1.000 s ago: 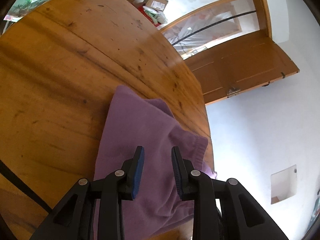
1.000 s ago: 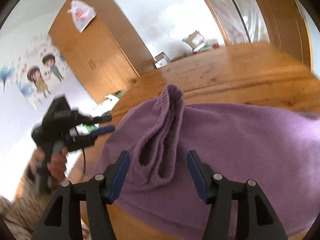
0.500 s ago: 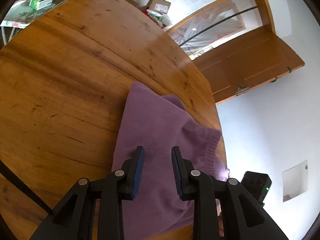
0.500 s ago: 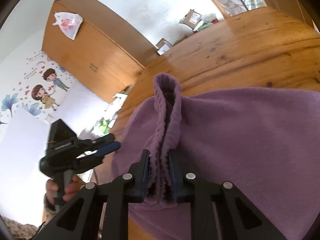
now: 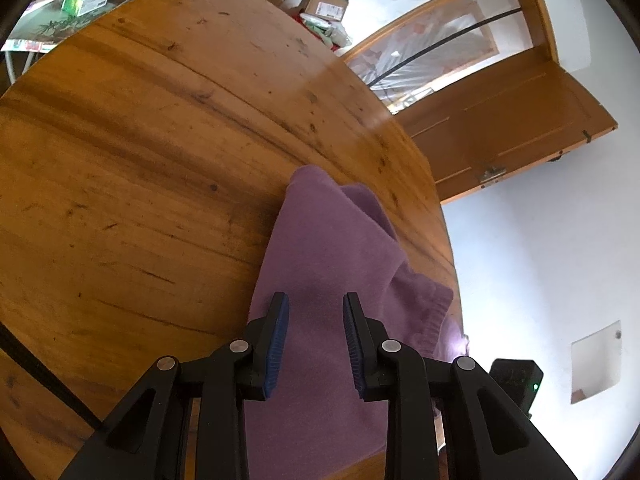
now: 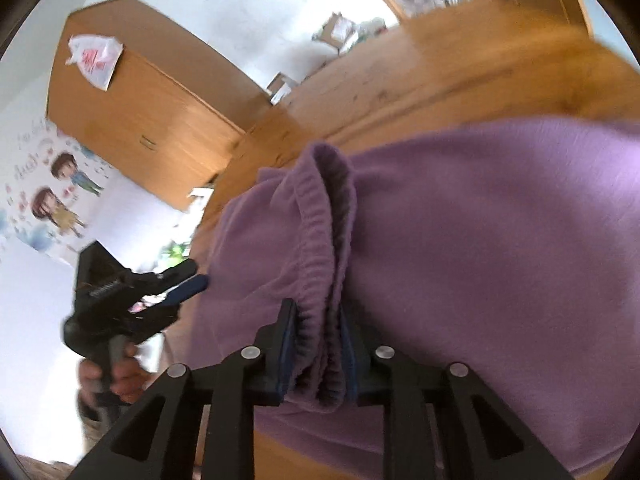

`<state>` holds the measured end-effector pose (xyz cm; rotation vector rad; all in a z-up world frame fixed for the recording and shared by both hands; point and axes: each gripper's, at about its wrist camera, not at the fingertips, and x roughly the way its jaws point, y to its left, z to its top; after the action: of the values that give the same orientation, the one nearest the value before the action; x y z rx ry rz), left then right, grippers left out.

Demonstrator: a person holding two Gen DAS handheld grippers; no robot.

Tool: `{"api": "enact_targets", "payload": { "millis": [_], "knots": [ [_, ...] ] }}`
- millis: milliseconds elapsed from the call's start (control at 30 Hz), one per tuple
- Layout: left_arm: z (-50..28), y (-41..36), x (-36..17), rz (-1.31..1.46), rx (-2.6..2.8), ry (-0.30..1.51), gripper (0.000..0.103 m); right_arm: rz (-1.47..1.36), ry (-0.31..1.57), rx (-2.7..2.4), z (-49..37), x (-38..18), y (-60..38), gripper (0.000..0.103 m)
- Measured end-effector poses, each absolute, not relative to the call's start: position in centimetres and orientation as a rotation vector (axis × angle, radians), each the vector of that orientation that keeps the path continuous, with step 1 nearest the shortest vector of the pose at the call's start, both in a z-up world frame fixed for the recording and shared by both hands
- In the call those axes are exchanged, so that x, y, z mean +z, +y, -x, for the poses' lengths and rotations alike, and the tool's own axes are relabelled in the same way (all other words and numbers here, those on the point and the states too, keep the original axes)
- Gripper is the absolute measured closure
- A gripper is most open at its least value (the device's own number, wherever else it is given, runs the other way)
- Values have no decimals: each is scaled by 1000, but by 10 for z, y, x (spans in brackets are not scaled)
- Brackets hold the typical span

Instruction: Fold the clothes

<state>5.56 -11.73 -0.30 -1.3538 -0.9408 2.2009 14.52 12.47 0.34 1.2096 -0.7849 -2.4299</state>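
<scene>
Purple garment [image 5: 332,264] spread on the round wooden table [image 5: 140,160], near its edge. Long axis ran away from the left gripper [image 5: 314,340] toward the table's middle, far corner pointing that way; ribbed hem [image 5: 434,312] off to the right. Left gripper poised above the cloth, jaws partly apart, nothing between them. Right gripper [image 6: 318,350] clamped on the bunched elastic band [image 6: 324,240], jaws just eased slightly, fabric pinched between. Right-wrist view motion-blurred.
</scene>
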Motion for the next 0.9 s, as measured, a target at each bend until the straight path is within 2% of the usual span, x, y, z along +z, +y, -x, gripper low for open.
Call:
{"api": "enact_targets", "payload": {
  "millis": [200,433,633,733,900],
  "knots": [
    [-56,-115,-1,1359,2219,-918,74,-1163,-494,-2625,-151,27,109,77],
    [-56,-112,-3,1373,2211,-906,74,-994,-320,-2670,-131,55,91,76],
    [-56,-112,-2,1377,2213,-883,74,-1077,-229,-2662,-85,43,83,77],
    [-56,-114,-3,1377,2213,-879,74,-1204,-128,-2735,-75,29,84,77],
    [-53,-118,-6,1382,2209,-884,74,-1258,-198,-2741,-75,16,97,68]
  ]
}}
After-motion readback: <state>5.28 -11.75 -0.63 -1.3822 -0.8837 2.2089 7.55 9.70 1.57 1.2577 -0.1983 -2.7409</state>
